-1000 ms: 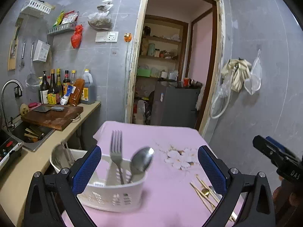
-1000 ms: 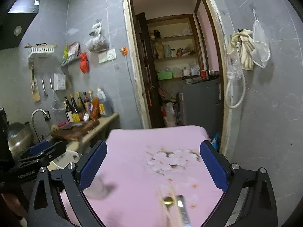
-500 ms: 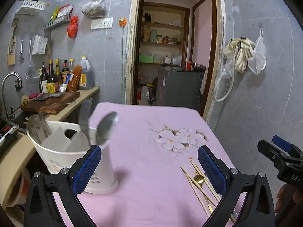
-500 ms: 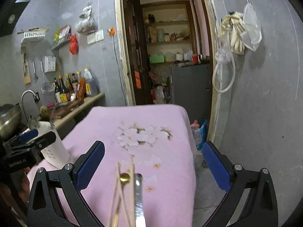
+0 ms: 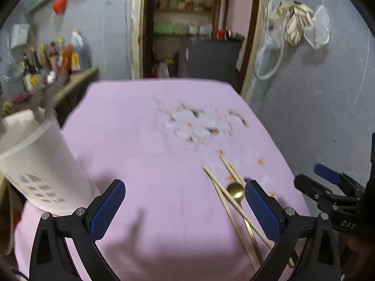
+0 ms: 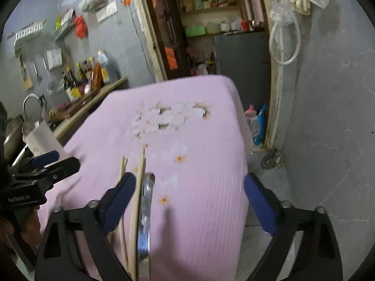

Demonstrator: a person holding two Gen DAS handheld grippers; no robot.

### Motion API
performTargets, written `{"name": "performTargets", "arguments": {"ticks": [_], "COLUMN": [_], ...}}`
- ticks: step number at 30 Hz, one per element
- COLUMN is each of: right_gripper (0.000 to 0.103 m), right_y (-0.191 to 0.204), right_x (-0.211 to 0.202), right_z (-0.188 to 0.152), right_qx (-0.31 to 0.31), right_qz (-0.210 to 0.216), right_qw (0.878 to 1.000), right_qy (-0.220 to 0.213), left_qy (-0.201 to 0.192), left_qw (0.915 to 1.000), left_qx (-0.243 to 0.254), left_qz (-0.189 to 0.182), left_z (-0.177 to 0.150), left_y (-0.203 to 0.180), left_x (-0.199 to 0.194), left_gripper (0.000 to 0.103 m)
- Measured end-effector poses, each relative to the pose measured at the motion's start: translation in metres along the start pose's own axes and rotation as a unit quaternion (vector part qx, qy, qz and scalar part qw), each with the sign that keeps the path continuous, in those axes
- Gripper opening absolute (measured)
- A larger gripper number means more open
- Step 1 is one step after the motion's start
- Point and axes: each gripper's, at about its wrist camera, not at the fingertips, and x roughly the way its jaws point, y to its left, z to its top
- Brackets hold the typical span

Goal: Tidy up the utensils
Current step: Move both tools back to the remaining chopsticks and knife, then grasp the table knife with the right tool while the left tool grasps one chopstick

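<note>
Grey tiled walls and an open doorway onto a cluttered storeroom form the backdrop in both views; a table under a pink cloth [image 5: 150, 154] with a white flower print takes up the foreground.

Left wrist view: the left gripper [image 5: 185, 207] hangs over bare cloth with its blue-padded fingers spread wide and nothing between them. A white perforated utensil holder [image 5: 35, 164] stands on the left part of the table. Its contents are blurred and cut off by the frame edge, so they cannot be identified. Wooden chopsticks [image 5: 219, 185] lie loose on the cloth to the right, crossing a gold spoon [image 5: 235, 190] whose bowl sits just beside the right-hand finger. The right gripper [image 5: 328, 187] shows at the far right edge, beyond the table corner. Bottles [image 5: 51, 58] stand on a counter at the back left.

Right wrist view: the right gripper [image 6: 189, 194] is over the same chopsticks [image 6: 138, 192], here alongside a silver utensil [image 6: 146, 206] that the left view does not show clearly. Its jaws have just been closing but remain well apart; the chopsticks and silver utensil lie between them, close to the left finger, with no pad visibly pressing on them. The gold spoon cannot be made out in this view. The utensil holder [image 6: 42, 138] appears small at the far left, behind the left gripper [image 6: 46, 164], well apart from the loose utensils. A sink tap [image 6: 30, 100] and floor clutter by the doorway appear only here.
</note>
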Motion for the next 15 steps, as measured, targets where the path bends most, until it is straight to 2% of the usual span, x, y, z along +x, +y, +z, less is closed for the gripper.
{"name": "performTargets", "arguments": {"ticks": [3,6,8,15], "right_gripper": [0.073,0.062,0.059,0.056], "right_y": [-0.002,-0.002,-0.001,-0.002], "right_x": [0.008,0.012,0.014,0.02], "right_z": [-0.008,-0.012,-0.016,-0.023], "right_qx": [-0.003,-0.009,-0.01,-0.012], "right_qz": [0.012,0.022,0.028,0.047], "right_qw": [1.0,0.999,0.999,0.997], "right_qy": [0.019,0.032,0.039,0.053], "left_qy": [0.038,0.061,0.075,0.118], "left_qw": [0.9992,0.9979,0.9968,0.9928], "left_qx": [0.003,0.014,0.022,0.016], "left_qz": [-0.012,-0.016,-0.015,0.003], "left_z": [-0.006,-0.012,-0.014,-0.018], "left_y": [-0.005,-0.012,-0.017,-0.014], "left_x": [0.014,0.023,0.028,0.046], "left_gripper": [0.103,0.102,0.102,0.093]}}
